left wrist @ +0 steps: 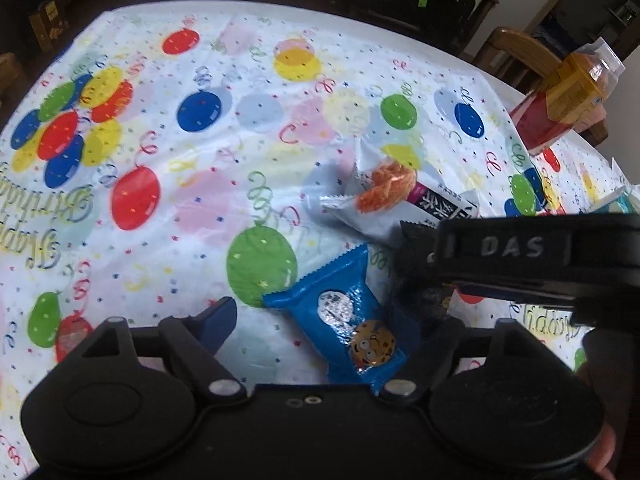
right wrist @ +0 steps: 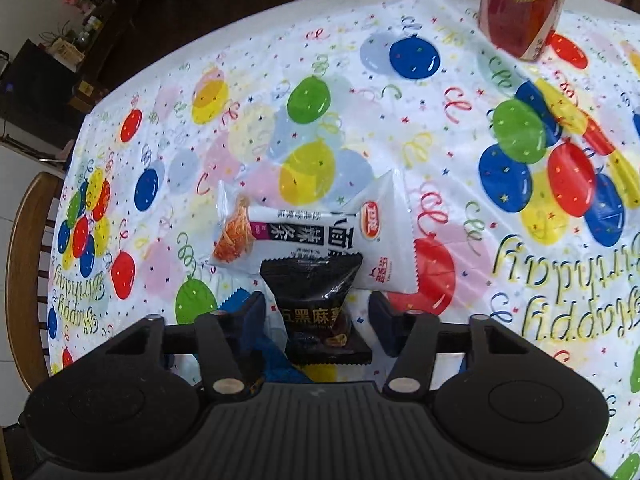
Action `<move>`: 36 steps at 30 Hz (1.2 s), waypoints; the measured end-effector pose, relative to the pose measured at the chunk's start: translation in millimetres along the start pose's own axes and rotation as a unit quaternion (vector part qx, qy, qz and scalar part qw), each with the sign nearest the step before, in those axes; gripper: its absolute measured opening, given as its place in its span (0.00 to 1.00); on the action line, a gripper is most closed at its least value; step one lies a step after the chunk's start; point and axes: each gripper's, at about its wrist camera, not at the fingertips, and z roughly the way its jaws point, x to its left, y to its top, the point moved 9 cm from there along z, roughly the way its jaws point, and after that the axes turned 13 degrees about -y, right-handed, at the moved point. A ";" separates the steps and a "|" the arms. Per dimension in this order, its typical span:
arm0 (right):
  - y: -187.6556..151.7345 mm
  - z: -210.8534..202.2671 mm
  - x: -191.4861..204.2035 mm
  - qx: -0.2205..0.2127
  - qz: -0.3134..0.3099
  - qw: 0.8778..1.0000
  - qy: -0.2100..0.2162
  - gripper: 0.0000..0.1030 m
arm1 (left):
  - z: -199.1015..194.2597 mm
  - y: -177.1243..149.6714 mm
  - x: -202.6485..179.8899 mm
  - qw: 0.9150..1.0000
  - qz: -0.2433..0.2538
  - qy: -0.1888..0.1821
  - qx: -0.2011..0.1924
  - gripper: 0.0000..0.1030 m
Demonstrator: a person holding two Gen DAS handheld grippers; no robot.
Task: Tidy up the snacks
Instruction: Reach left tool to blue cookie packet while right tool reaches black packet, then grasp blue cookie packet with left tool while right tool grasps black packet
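Black foil, the black packet (right wrist: pixel 316 304), lies on the worktop (right wrist: pixel 460 120) between the spread fingers of the right tongs (right wrist: pixel 318 314), neither pad touching it; its long axis runs straight ahead along the fingers, so a plain closing would likely catch its sides. Just left of it sits the blue cookie packet (left wrist: pixel 352 320), inside the reach of the left tongs (left wrist: pixel 336 320), which also stand spread; their right finger is hidden behind the right tool, so contact there is unclear. That packet lies tilted, its crimped end pointing away and to the left. Touching the black packet's far end, the white packet (right wrist: pixel 320 232) stretches crosswise. Farther off, near the worktop's far edge, stands a red and yellow box (right wrist: pixel 520 8).
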 end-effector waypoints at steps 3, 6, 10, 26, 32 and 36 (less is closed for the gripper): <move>-2.5 3.4 1.3 0.002 -0.002 1.000 0.001 0.42 | 3.6 -0.9 -2.2 1.000 -0.007 -0.013 0.006 0.69; -2.9 4.0 1.7 0.000 -0.005 1.000 0.001 0.38 | 5.1 -1.5 -4.8 0.999 -0.013 -0.030 0.010 0.57; -3.0 1.0 0.0 -0.006 -0.003 1.000 -0.001 0.33 | 3.6 -1.6 -8.2 0.999 -0.011 -0.044 0.011 0.38; -21.8 -50.1 -22.3 -0.040 -0.004 0.999 0.007 0.31 | -35.2 -8.1 -2.8 0.999 0.002 -0.050 -0.007 0.31; -41.9 -85.2 -33.3 -0.055 -0.009 0.998 0.014 0.31 | -65.5 -14.7 -5.3 0.998 0.010 -0.064 -0.022 0.31; -57.9 -110.3 -36.7 -0.068 -0.009 0.997 0.023 0.31 | -86.1 -22.6 -9.6 0.997 0.018 -0.073 -0.029 0.31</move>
